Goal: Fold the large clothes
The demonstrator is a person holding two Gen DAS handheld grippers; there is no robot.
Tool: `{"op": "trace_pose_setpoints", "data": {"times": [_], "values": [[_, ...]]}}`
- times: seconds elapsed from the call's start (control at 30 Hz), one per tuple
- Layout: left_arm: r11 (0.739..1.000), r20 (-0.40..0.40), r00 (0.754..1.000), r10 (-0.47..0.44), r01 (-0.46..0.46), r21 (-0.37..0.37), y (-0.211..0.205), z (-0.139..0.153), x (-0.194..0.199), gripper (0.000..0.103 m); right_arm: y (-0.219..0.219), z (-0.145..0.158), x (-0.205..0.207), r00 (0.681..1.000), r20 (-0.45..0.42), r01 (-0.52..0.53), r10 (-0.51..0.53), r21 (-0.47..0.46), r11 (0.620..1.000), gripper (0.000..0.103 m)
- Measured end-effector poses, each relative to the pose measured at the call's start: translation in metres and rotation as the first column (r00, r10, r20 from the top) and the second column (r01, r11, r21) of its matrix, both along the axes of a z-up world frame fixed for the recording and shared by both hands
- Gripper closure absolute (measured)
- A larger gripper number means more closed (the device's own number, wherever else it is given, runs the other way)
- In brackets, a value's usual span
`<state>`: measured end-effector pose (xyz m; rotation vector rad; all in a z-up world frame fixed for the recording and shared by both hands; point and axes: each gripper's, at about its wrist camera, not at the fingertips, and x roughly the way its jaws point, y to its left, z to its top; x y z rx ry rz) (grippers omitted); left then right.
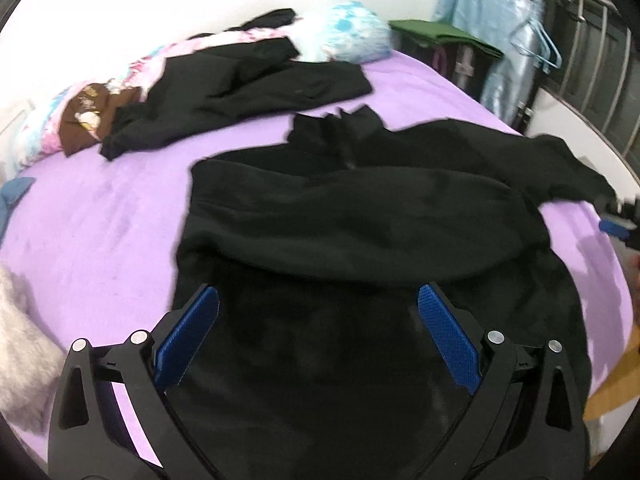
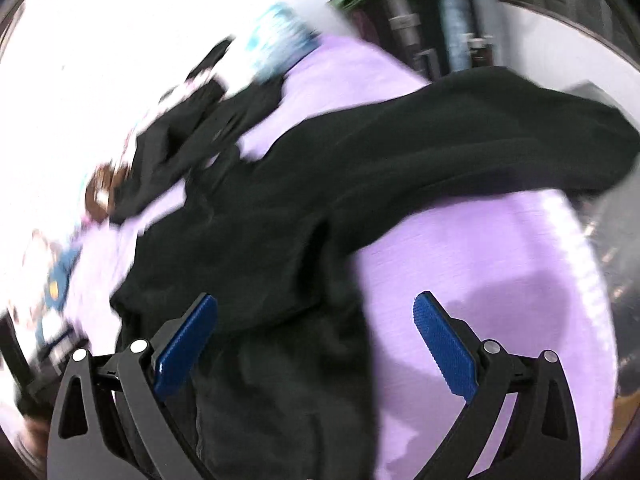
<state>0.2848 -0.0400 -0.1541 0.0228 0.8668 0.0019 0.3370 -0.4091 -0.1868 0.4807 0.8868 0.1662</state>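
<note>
A large black garment [image 1: 360,232] lies spread across the near half of a purple bedsheet [image 1: 100,240], one sleeve folded over its body and the other stretching to the right edge. The left gripper [image 1: 318,300] hangs above its lower part, blue pads spread wide and gripping nothing. The right gripper [image 2: 316,308], in a blurred view, is also spread wide over the garment's right side, empty. More dark clothes [image 1: 240,88] lie far left near patterned pillows [image 1: 348,36].

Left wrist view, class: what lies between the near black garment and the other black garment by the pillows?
Only bare purple sheet separates the near black garment from the far black garment; the left wrist view shows it clearly.
</note>
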Motion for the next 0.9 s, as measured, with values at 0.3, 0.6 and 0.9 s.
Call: {"op": "trace_pose_setpoints", "data": {"times": [0.3, 0.6, 0.9], "values": [[0.997, -0.067, 0.995, -0.073, 0.070, -0.039, -0.057, -0.049, -0.002, 0.006, -0.171, -0.004, -0.003, 0.911, 0.043, 0.400, -0.411, 0.150, 0.904, 0.007], [0.994, -0.107, 0.990, -0.096, 0.089, -0.065, -0.071, -0.073, -0.017, 0.006, -0.286, -0.028, 0.026, 0.765, 0.034, 0.617, -0.643, 0.249, 0.747, 0.014], [0.991, -0.130, 0.986, -0.108, 0.096, -0.096, -0.061, -0.066, -0.031, 0.006, -0.329, -0.069, 0.065, 0.697, -0.026, 0.715, -0.717, 0.108, 0.691, 0.039]]}}
